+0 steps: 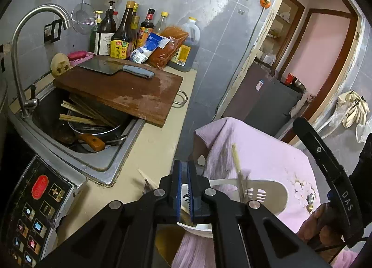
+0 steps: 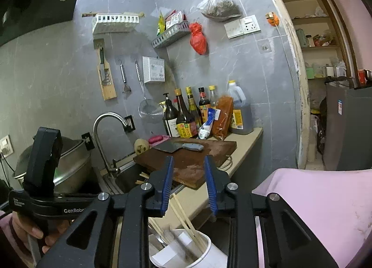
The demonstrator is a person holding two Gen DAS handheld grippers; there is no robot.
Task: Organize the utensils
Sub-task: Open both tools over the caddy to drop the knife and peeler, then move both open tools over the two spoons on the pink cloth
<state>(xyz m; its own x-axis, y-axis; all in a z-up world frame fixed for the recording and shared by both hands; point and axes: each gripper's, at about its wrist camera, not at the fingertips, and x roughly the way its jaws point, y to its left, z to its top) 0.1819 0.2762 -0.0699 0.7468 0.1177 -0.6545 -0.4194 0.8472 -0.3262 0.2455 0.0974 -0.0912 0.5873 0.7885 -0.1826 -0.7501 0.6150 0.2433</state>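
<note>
My left gripper (image 1: 187, 170) is shut on the rim of a white plastic utensil holder (image 1: 267, 194) and holds it over the counter edge. A chopstick (image 1: 237, 164) stands blurred in the holder. In the right wrist view the holder (image 2: 204, 253) is below my right gripper (image 2: 189, 168), which is open and empty above it. A pair of wooden chopsticks (image 2: 186, 220) leans inside it. More chopsticks (image 1: 79, 118) and a wooden-handled tool (image 1: 91, 141) lie in the sink (image 1: 109, 161). Loose chopsticks (image 1: 146, 177) lie on the counter beside my left fingers.
A cleaver (image 1: 116, 69) lies on a brown cutting board (image 1: 130, 93) over the sink. Sauce bottles (image 1: 121, 35) stand by the wall. A curved tap (image 1: 25, 42), an induction cooker panel (image 1: 34, 210) at lower left, a large steel pot (image 2: 69, 168) and my pink sleeve (image 1: 255, 151) are close.
</note>
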